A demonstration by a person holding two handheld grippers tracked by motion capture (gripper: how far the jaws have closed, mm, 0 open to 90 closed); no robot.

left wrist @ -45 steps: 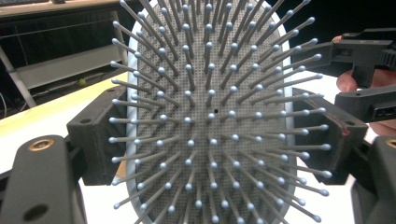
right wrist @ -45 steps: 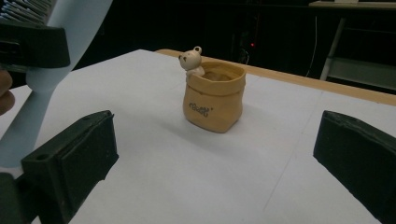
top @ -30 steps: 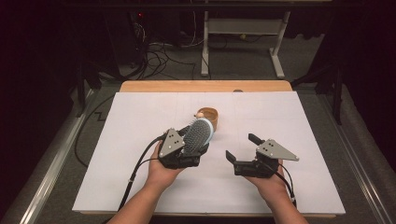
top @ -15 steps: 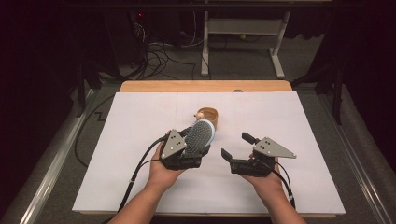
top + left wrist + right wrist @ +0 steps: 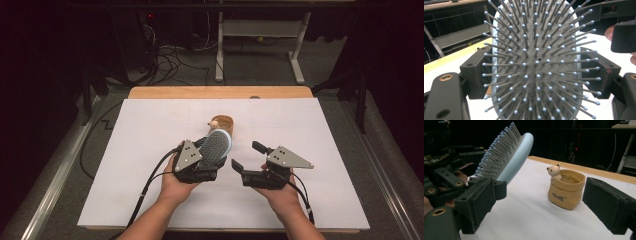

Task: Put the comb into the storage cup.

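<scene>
My left gripper [image 5: 214, 154] is shut on a light-blue oval hairbrush [image 5: 217, 142] and holds it tilted above the white sheet. In the left gripper view the grey bristle pad of the hairbrush [image 5: 536, 37] faces the camera, and both black jaws press on its rim. To its right, my right gripper [image 5: 247, 156] is open and points toward the brush. Its jaws have just been closing a little, with nothing between them. In the right gripper view my right gripper [image 5: 544, 205] frames a small tan pot with a bear figure [image 5: 565, 190] farther off, with the hairbrush [image 5: 509, 160] raised at the left.
The tan pot [image 5: 222, 122] stands on the white sheet [image 5: 150, 125] just beyond the brush. The wooden table edge [image 5: 220, 92] runs along the back. Cables and a metal frame lie on the dark floor behind. The sheet is bare on both sides of the hands.
My right gripper has shifted a little to the left, closer to the brush, and its jaws stand slightly narrower. The left gripper and brush have kept still.
</scene>
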